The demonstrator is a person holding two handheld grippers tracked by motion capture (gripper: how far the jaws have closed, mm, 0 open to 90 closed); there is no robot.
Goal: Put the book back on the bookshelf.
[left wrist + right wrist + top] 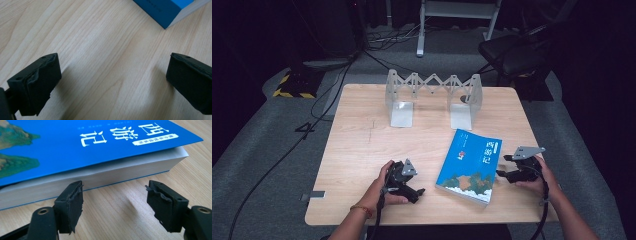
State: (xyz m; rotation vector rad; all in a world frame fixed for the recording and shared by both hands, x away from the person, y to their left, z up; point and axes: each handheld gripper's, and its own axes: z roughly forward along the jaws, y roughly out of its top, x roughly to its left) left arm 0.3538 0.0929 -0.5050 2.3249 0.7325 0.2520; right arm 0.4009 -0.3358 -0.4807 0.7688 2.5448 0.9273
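Note:
A thick blue book [469,165] with white characters and a mountain picture lies flat on the wooden table [362,145], right of centre. My left gripper [414,192] rests low on the table just left of the book, pointing toward it. In the left gripper view it [113,72] is open over bare wood, with the book's corner [162,10] ahead. My right gripper [503,166] sits at the book's right side. In the right gripper view it [115,197] is open, its jaws close to the white page edge of the book [75,142], with nothing between them.
A metal expanding book rack [434,95] with two upright end plates stands at the back of the table. Beyond the table are a dark chair [512,55], cables on the grey floor and a white frame leg [420,30].

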